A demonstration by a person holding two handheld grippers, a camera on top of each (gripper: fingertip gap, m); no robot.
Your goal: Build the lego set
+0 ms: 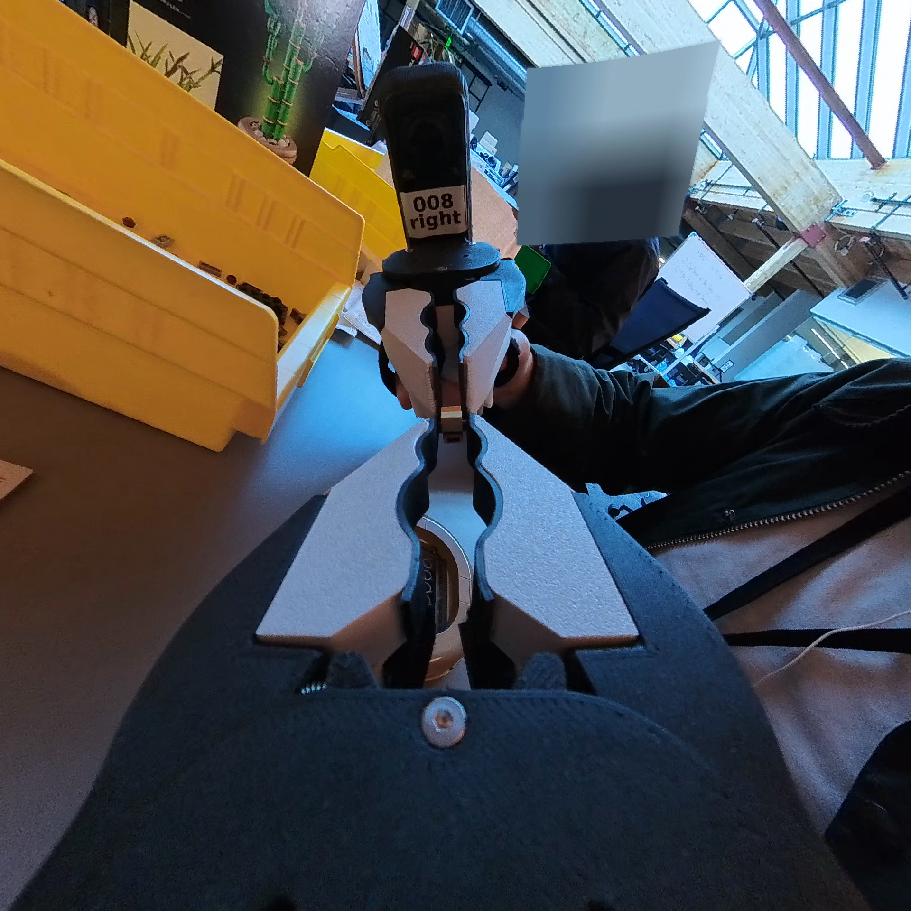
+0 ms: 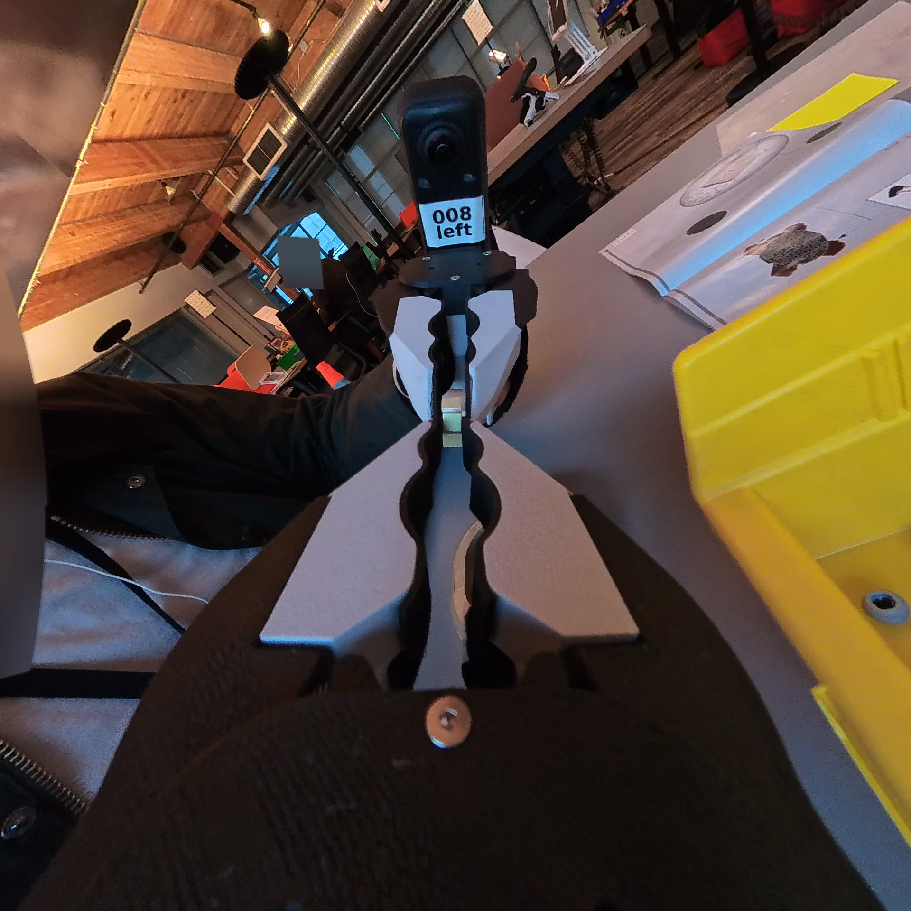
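Both grippers meet tip to tip above the dark table [image 1: 123, 542]. In the left wrist view my left gripper [image 1: 451, 435] is shut on a small tan lego piece [image 1: 451, 437]. Facing it, my right gripper [image 1: 449, 403] is shut on another small tan lego piece [image 1: 451, 418]. The two pieces touch end to end. In the right wrist view my right gripper [image 2: 452, 437] grips its tan piece [image 2: 452, 440], and the left gripper [image 2: 453, 400] holds the other piece [image 2: 452, 414] against it. How the pieces join is hidden by the fingertips.
A yellow bin [image 1: 148, 315] with several small dark lego parts stands at the left, in front of a lego box [image 1: 276, 88] showing a green plant. Another yellow bin [image 2: 788, 443] and an open instruction booklet [image 2: 739, 236] lie to the right. A person's dark sleeves [image 1: 690, 434] reach in. My two grippers' fingertips are within a few centimetres of each other.
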